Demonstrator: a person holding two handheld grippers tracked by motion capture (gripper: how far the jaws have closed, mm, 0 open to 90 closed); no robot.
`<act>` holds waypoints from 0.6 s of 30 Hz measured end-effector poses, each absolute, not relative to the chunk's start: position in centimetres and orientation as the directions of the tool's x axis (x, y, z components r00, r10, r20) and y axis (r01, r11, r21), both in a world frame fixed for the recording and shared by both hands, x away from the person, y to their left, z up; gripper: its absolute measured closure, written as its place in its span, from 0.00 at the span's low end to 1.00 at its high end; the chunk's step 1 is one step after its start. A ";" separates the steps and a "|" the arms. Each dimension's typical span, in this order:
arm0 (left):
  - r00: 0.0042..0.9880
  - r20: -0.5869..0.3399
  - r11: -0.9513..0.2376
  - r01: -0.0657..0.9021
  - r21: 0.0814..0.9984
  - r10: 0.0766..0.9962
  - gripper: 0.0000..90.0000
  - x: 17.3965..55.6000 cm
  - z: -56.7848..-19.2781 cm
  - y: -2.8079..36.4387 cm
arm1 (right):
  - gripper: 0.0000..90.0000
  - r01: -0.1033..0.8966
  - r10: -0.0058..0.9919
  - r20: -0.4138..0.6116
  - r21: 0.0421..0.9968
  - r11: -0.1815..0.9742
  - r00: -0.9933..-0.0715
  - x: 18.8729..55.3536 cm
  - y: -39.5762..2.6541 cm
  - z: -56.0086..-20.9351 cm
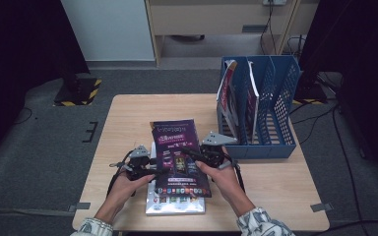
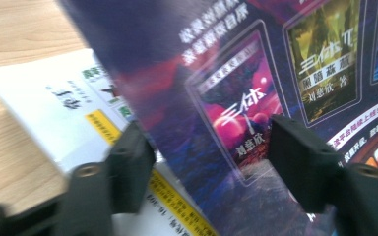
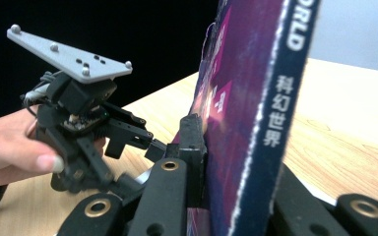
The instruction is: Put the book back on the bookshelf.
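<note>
Right gripper is clamped on the magazine, jaws pinching its spine edge, holding it tilted up off the stack at the near middle of the table. Left gripper sits at the magazine's left edge; in its own view one jaw is under the cover and one over it with a gap, so it isn't gripping, cover just sits between the jaws. Likely destination is the blue rack at the right rear. Risks: one-sided pinch on a floppy magazine, so it can sag or fan open when lifted and catch the rack's dividers; the glossy cover could slide out of the right jaws if the wrist turns fast; the left jaw under the cover could snag the white booklet below and drag it along. The trailing cable could also brush the stack. Count: two grippers, one purple magazine in hand, at least one white booklet under it (can't tell how many more), one rack with three slots, two magazines already standing in its left slots, right slot empty.
</note>
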State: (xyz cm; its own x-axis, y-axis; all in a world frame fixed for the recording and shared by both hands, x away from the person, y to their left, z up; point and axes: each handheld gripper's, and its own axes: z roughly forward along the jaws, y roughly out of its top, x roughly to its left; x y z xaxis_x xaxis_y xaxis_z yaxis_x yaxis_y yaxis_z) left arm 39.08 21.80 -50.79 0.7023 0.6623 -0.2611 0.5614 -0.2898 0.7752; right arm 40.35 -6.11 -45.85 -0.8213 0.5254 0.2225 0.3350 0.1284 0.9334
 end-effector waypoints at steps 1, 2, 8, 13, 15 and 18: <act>0.703 -0.261 -0.287 0.560 0.777 0.661 0.49 39.1 -50.7 22.0 | 0.91 0.337 0.526 0.226 0.933 0.125 -0.820 40.4 -6.2 -45.8; 0.699 -0.260 -0.283 0.559 0.779 0.666 0.54 39.1 -50.6 22.2 | 0.91 0.336 0.526 0.225 0.933 0.126 -0.821 40.4 -6.2 -45.8; 0.695 -0.242 -0.296 0.558 0.775 0.677 0.69 39.1 -50.4 22.3 | 0.90 0.347 0.522 0.233 0.929 0.131 -0.820 40.5 -6.2 -46.0; 0.695 -0.240 -0.297 0.557 0.775 0.678 0.74 39.1 -50.3 22.4 | 0.90 0.356 0.526 0.239 0.925 0.131 -0.816 40.6 -6.3 -46.1; 0.693 -0.243 -0.294 0.560 0.774 0.679 0.74 39.1 -50.3 22.4 | 0.90 0.356 0.526 0.240 0.925 0.131 -0.816 40.6 -6.3 -46.1; 0.689 -0.255 -0.286 0.567 0.773 0.678 0.77 39.1 -50.3 22.5 | 0.89 0.357 0.528 0.239 0.925 0.132 -0.815 40.7 -6.3 -46.1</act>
State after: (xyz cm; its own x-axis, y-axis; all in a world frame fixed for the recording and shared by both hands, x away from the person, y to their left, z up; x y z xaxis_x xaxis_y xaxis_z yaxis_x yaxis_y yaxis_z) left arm 39.08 22.52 -50.26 0.6894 0.6780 -0.2549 0.5666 -0.2856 0.7729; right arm 40.65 -6.33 -46.10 -0.8148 0.5280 0.2393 0.3569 0.1317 0.9248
